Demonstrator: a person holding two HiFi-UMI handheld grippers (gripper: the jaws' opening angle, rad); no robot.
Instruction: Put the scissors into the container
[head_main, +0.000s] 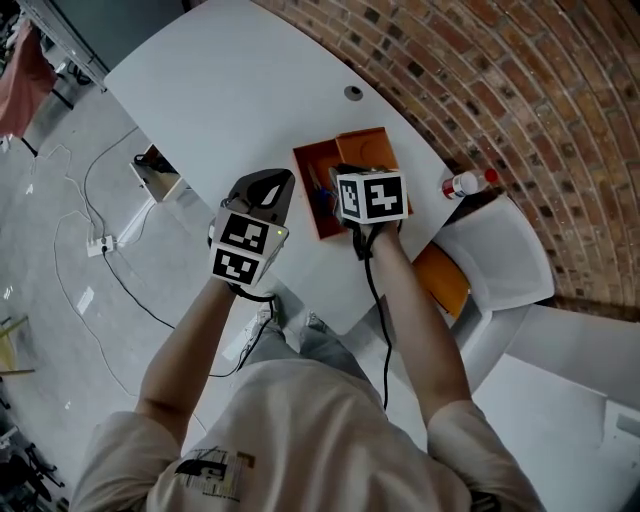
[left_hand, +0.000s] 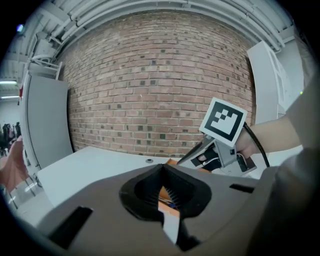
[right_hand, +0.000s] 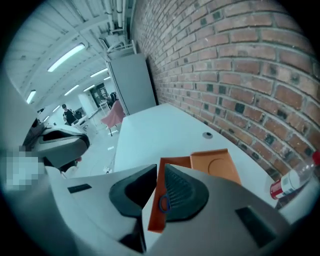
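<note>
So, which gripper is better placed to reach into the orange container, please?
Right. The right gripper is over the container, scissors handle visible between its jaws; the left gripper sits beside it.

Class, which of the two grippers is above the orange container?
The right gripper: it hangs over the orange container, while the left gripper sits beside it, above the white table.

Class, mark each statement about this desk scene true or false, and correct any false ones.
1. The container is orange. True.
2. The table is black. False: it is white.
3. A red-capped bottle sits on the table. True.
4. The left hand-held gripper hangs over the container. False: it is beside the container; the right hand-held gripper is over it.
5. The wall is brick. True.
</note>
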